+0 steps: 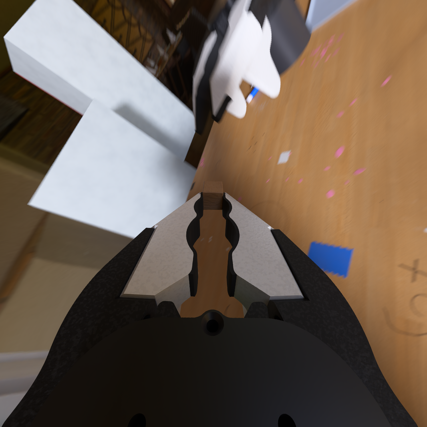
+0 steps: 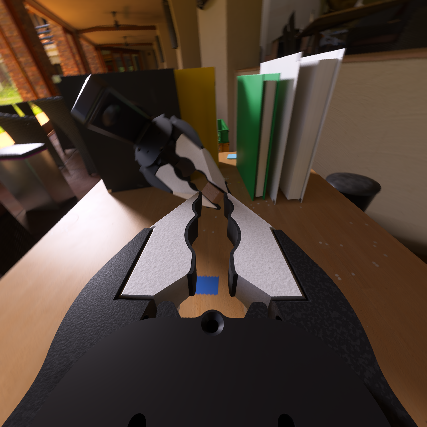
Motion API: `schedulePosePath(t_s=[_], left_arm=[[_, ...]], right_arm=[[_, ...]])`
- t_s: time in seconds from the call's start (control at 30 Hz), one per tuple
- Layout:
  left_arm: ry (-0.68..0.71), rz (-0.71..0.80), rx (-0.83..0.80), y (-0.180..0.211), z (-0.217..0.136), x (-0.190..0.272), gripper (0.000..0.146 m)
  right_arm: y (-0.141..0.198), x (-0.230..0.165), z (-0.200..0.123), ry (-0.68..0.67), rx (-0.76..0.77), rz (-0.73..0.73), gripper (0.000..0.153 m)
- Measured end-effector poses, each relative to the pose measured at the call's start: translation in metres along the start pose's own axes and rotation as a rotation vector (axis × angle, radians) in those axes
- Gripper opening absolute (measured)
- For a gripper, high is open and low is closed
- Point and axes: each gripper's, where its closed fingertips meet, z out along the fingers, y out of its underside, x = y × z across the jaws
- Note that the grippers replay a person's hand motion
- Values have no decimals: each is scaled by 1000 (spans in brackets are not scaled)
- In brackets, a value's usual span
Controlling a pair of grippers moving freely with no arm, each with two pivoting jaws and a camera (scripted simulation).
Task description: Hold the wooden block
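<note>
Left tongs (image 1: 212, 200) are closed on the wooden block (image 1: 212, 197), which sits pinched between their very tips and lifted above the counter (image 1: 323, 184); in the right wrist view the same tongs come in from the left and the block (image 2: 211, 193) is seen slanted between their tips. Right tongs (image 2: 212, 200) hang just beside it with the jaws parted and nothing between them. To hold well, I think the left tongs should keep a steady pressure and not tilt more, because the block is caught only at the tips and could slip or turn; the right tongs should stay clear unless they take the free end squarely. Further right stand a yellow board (image 2: 196, 111), a green book (image 2: 251, 134) and white books (image 2: 307, 124), and a dark round thing (image 2: 353, 189) at the counter edge. A blue patch (image 2: 207, 285) lies on the counter. How deep the block reaches between the tips is hidden, its far end is covered, and the other tongs look blurred in both views.
</note>
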Motion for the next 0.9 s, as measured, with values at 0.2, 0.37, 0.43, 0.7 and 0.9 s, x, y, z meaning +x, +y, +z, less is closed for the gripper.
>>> schedulePosePath(t_s=[0.2, 0.37, 0.43, 0.7, 0.9], left_arm=[[-106, 229, -198, 8, -8, -41, 15], [-152, 306, -225, 14, -14, -53, 15], [-167, 351, -277, 20, -16, -54, 15], [-80, 362, -339, 33, -4, -33, 15], [-40, 336, -318, 32, 4, -23, 15]], right_arm=[[-49, 17, 18, 180, -37, 119, 22], [-44, 13, 42, 181, -73, 237, 23], [-34, 16, 50, 173, -109, 282, 23], [1, 35, 60, 175, -187, 391, 22], [21, 38, 54, 168, -252, 397, 12]])
